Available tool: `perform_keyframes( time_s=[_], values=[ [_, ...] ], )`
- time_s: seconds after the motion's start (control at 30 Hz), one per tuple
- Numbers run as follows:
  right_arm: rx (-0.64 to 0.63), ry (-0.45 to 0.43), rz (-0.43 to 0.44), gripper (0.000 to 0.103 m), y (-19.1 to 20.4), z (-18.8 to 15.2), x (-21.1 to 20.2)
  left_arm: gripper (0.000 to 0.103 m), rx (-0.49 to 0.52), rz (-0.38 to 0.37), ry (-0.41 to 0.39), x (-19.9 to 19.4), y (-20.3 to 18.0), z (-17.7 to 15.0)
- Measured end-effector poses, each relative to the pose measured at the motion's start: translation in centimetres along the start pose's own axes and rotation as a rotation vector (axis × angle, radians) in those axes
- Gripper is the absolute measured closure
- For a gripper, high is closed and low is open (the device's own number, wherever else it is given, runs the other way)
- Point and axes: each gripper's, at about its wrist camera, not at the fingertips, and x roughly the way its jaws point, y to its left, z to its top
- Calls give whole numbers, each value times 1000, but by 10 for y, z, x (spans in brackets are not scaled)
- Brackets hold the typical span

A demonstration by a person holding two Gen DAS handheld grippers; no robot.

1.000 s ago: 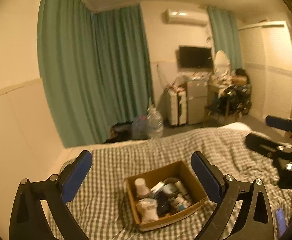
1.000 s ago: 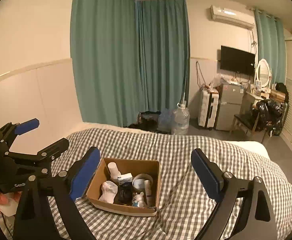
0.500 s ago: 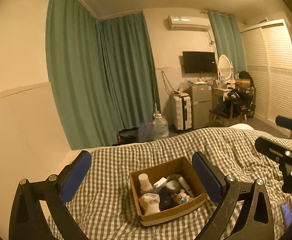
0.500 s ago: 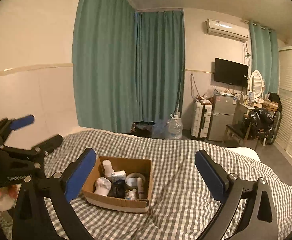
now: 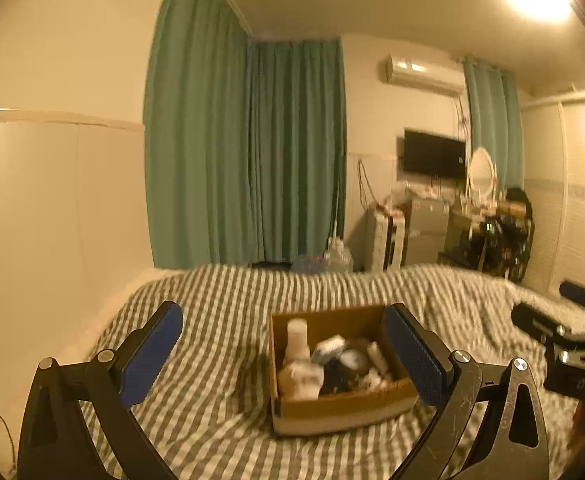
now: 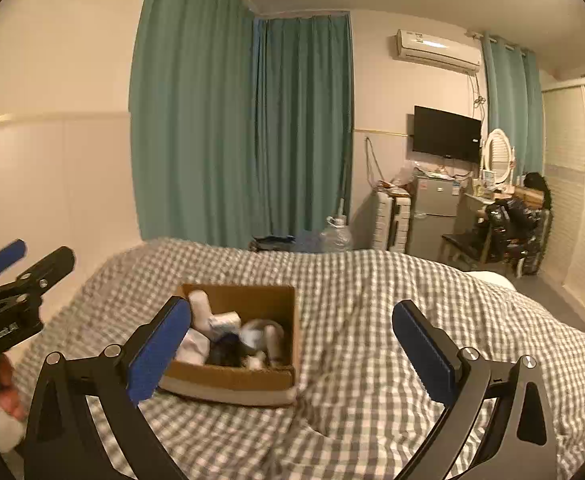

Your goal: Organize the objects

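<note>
Left tool [image 5: 282,354] wide open, empty, right tool [image 6: 292,352] likewise

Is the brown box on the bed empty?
No, the box on the checked bed cover holds several small things, among them a white bottle.

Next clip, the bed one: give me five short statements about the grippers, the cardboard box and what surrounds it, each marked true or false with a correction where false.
1. The left gripper is open and holds nothing. True.
2. The cardboard box sits on a wooden table. False: it rests on the checked bedspread.
3. The box is empty. False: it holds several small items, among them a white bottle.
4. The right gripper is shut on a bottle. False: its jaws stand wide apart, holding nothing.
5. A television hangs on the far wall, below the air conditioner. True.
</note>
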Motion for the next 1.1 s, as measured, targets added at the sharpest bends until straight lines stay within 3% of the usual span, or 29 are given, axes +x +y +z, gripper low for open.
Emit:
perform_keyframes(
  time_s=[0.3, 1.1],
  values=[
    [-8, 39, -13, 2, 7, -30, 17, 0, 53, -47, 91, 14, -16, -28],
    [7, 78, -11, 2, 10, -39, 33, 0, 39, -40, 126, 19, -6, -30]
  ],
)
